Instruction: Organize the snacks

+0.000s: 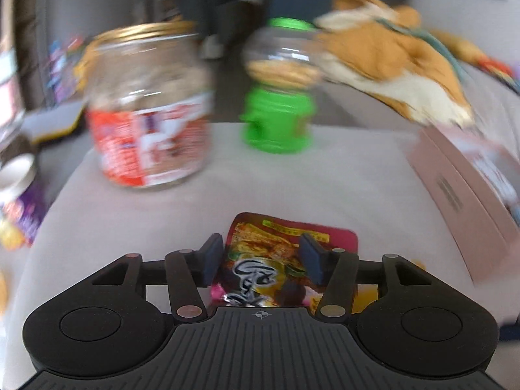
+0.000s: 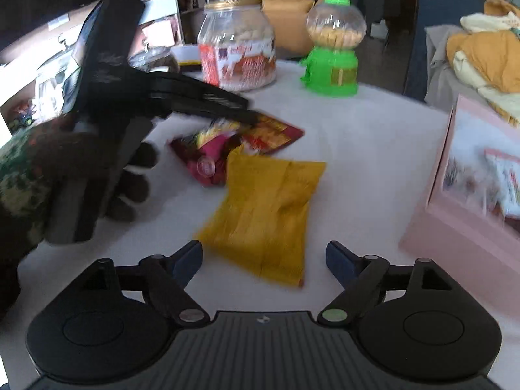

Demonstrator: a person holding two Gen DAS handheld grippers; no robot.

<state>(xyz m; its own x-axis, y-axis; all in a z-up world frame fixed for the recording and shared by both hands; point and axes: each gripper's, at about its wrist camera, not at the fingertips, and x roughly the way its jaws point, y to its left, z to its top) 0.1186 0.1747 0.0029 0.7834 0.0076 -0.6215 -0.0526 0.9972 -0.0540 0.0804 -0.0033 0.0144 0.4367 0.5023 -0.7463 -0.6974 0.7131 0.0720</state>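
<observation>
A dark red snack packet (image 1: 276, 253) lies on the white table between the fingers of my left gripper (image 1: 261, 256), whose jaws stand partly open around it with small gaps on both sides. In the right wrist view the same packet (image 2: 260, 136) lies under the left gripper's fingers (image 2: 208, 100), held by a gloved hand. A yellow snack bag (image 2: 269, 208) lies flat in front of my right gripper (image 2: 265, 260), which is wide open and empty just short of the bag's near end.
A clear jar with a gold lid and red label (image 2: 237, 45) and a green candy dispenser (image 2: 334, 45) stand at the table's far side. A pink box (image 2: 468, 188) stands at the right; it also shows in the left wrist view (image 1: 468, 188). Orange cloth (image 2: 487, 58) lies beyond.
</observation>
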